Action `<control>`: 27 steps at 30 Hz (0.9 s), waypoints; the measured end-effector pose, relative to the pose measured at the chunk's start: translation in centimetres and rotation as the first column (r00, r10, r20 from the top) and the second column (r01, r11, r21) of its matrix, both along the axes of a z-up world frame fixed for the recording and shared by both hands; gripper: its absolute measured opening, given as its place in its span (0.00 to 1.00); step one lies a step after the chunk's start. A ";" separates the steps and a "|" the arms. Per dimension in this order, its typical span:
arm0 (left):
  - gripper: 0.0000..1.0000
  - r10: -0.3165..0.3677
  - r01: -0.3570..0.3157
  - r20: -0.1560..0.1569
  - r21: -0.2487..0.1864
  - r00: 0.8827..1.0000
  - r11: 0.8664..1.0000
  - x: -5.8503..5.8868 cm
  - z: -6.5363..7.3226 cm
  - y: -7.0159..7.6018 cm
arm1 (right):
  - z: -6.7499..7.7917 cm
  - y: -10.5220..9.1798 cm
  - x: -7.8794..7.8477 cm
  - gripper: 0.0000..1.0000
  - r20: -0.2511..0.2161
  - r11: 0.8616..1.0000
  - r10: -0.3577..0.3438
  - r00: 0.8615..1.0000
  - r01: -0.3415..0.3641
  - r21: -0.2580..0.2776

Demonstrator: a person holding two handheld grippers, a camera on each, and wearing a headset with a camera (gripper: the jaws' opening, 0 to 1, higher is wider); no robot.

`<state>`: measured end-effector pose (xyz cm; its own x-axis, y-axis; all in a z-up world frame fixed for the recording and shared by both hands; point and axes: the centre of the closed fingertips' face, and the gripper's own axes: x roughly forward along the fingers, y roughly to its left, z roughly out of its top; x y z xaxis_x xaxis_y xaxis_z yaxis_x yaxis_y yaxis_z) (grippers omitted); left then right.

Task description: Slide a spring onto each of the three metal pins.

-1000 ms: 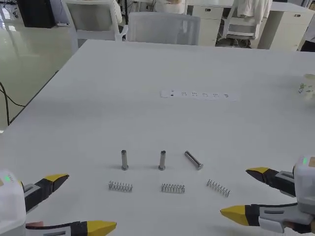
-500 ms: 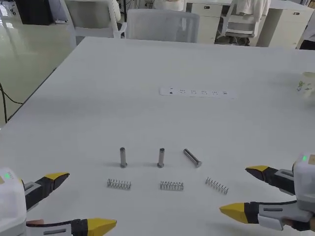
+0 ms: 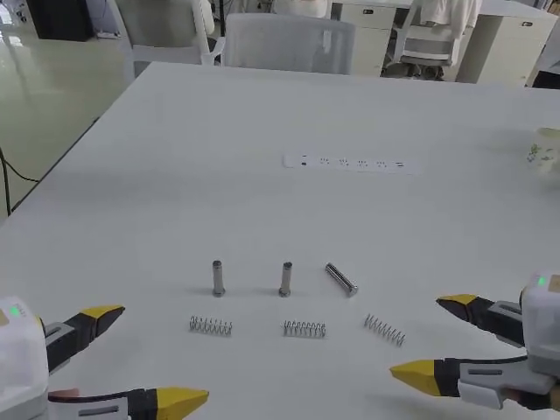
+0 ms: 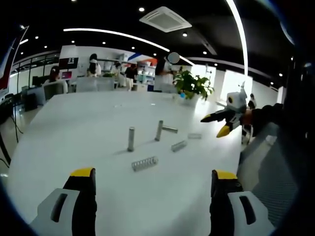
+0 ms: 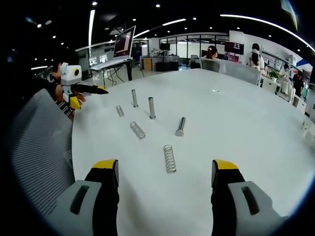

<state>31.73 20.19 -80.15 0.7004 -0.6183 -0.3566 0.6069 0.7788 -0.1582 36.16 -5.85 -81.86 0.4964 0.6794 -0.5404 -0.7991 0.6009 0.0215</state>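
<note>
Coiled wire springs beside smooth cylindrical metal pins.

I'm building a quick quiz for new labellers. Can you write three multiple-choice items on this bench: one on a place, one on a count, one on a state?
1. Where do the springs lie relative to the pins?
A. Beyond them. B. Slid onto them. C. On the person's side of them.

2. How many pins stand upright?
A. One. B. Two. C. Three.

3. What state is the right gripper in?
A. Open, holding nothing. B. Shut on a spring. C. Shut on a pin.

Answers:
1 C: the head view shows the springs in a row nearer the camera than the pins.
2 B: the left pin and middle pin stand, while the right pin lies on its side.
3 A: its jaws stand wide apart with nothing between them.
</note>
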 end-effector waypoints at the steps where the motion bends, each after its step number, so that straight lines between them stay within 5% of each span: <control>1: 0.94 0.000 0.000 0.002 -0.001 1.000 1.000 0.0 0.1 0.0 | 0.0 0.0 0.0 0.77 0.000 1.000 -0.002 1.000 0.002 0.002; 27: 0.94 -0.013 0.014 0.062 -0.018 0.998 1.000 0.2 2.4 -0.8 | 3.7 -0.3 2.5 0.74 0.073 0.999 -0.017 0.997 0.019 -0.026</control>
<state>31.94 19.37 -77.73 0.7124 -0.6336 -0.3016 0.6263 0.7680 -0.1341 38.63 -6.12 -78.17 0.5474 0.6558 -0.5199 -0.7869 0.6149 -0.0529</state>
